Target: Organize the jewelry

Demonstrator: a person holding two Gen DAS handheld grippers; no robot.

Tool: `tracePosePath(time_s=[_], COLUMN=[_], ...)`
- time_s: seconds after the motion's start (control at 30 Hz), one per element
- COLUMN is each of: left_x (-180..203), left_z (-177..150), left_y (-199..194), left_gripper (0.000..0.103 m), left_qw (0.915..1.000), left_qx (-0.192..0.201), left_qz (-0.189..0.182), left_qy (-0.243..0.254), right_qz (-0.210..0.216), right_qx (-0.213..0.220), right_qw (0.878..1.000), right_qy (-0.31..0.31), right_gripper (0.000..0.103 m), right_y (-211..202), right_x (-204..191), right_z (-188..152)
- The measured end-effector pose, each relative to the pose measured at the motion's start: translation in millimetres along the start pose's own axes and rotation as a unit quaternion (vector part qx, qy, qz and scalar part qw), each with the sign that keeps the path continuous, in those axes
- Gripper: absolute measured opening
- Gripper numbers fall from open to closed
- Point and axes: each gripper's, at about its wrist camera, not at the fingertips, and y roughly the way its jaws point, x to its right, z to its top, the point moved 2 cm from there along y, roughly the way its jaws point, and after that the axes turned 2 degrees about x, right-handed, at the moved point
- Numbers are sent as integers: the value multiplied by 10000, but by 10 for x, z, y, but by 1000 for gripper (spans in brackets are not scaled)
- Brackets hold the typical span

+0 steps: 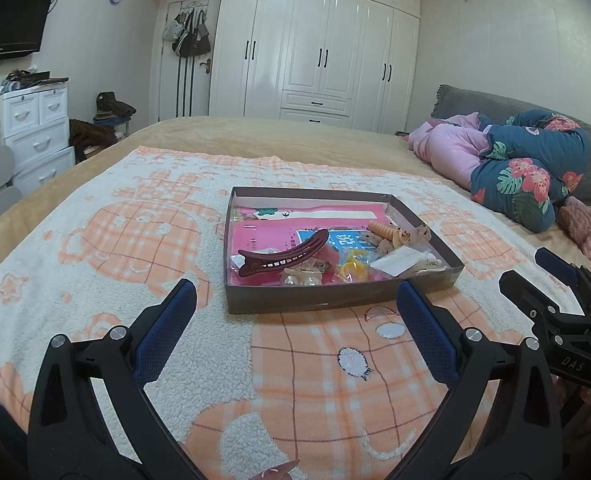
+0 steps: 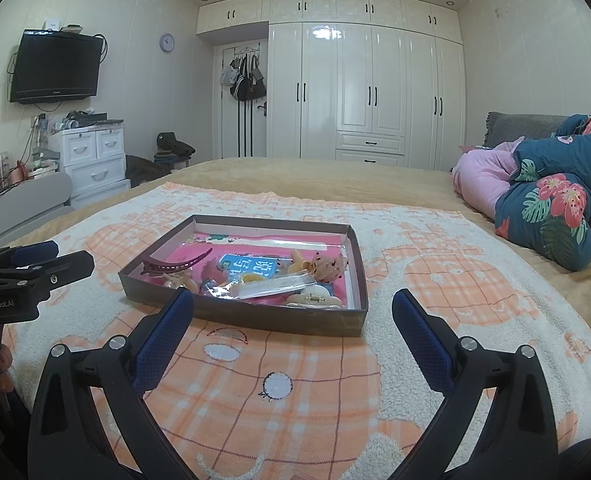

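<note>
A shallow dark box (image 1: 315, 300) (image 2: 255, 318) lies on the bed blanket, holding hair clips and small jewelry. Inside are a maroon clip (image 1: 285, 256) (image 2: 175, 266), pearl pieces (image 1: 301, 280), an orange spiral tie (image 1: 385, 232), yellow rings (image 1: 353, 268) and clear packets (image 2: 271, 286). My left gripper (image 1: 295, 300) hovers open just before the box's near wall, nothing between its fingers. My right gripper (image 2: 293, 308) is open too, at the box's near right corner. Each gripper shows in the other's view, the right gripper (image 1: 555, 280) and the left gripper (image 2: 35, 260). A pink item (image 1: 279, 472) peeks at the bottom edge.
The box rests on an orange-and-white fleece blanket (image 1: 115, 240) (image 2: 435, 280) over a tan bed. Rolled floral and pink quilts (image 1: 527, 172) (image 2: 555, 208) lie to the right. White drawers (image 1: 35, 128) and a wardrobe (image 2: 367, 92) stand beyond the bed.
</note>
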Motion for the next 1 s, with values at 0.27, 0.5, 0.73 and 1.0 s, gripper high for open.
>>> tracePosePath(time_s=[0.27,0.5,0.73,1.0], left_x=[3,-4,-8,-12], left_z=[1,1,1,-3], left_y=[0,5,4,7], left_gripper=[92,92,92,92], left_qw=[10000,10000,10000,10000], left_qx=[-5,-6,-13,-23], left_qz=[15,14,17,18], left_qy=[-4,-19,-20,-29], right_qz=[-3,2,1,-1], right_qx=[1,-2,-4,-1], right_qw=[10000,10000,10000,10000], right_qy=[-1,3,7,0], right_gripper=[97,97,97,97], right_y=[2,3,1,1], right_x=[1,2,1,0], right_z=[-1,-2,3,5])
